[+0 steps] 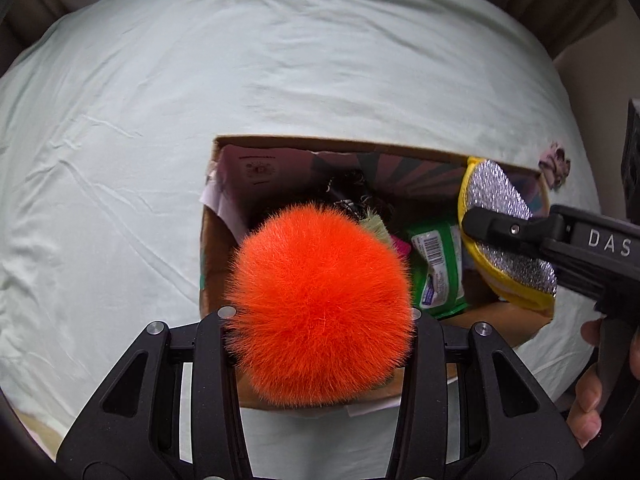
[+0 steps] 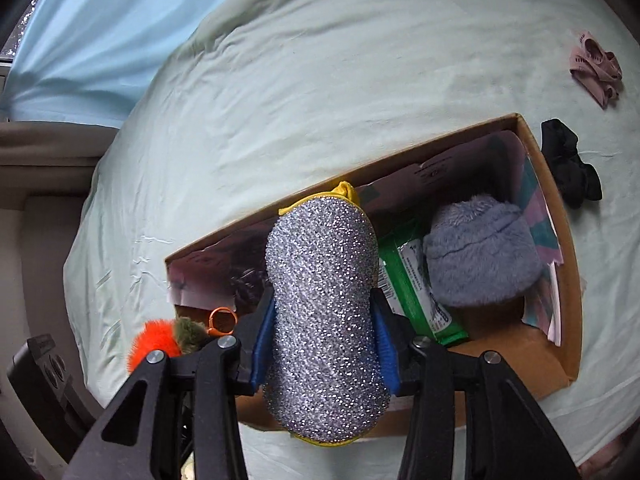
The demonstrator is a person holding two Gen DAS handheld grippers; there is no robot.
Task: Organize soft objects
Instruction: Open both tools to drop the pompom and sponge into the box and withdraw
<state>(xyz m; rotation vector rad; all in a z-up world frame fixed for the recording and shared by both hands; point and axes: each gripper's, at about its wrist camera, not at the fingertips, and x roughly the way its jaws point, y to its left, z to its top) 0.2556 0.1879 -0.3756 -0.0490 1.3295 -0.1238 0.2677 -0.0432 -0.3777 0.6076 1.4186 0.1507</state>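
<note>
A: What does the left gripper [image 1: 320, 320] hold?
B: An orange pompom [image 1: 320, 304], pinched over the cardboard box [image 1: 360, 146] beneath it.
A: The right gripper [image 2: 324, 320]?
B: Clamped on a silver scrub sponge [image 2: 324, 304]; beyond lie a green wipes pack [image 2: 416, 300] and grey plush [image 2: 480, 252] inside.

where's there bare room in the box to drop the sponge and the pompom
In the box, bare floor shows at the corner below the grey hat. The middle is crowded by the green pack. Outside, the sheet above the box is bare.
</note>
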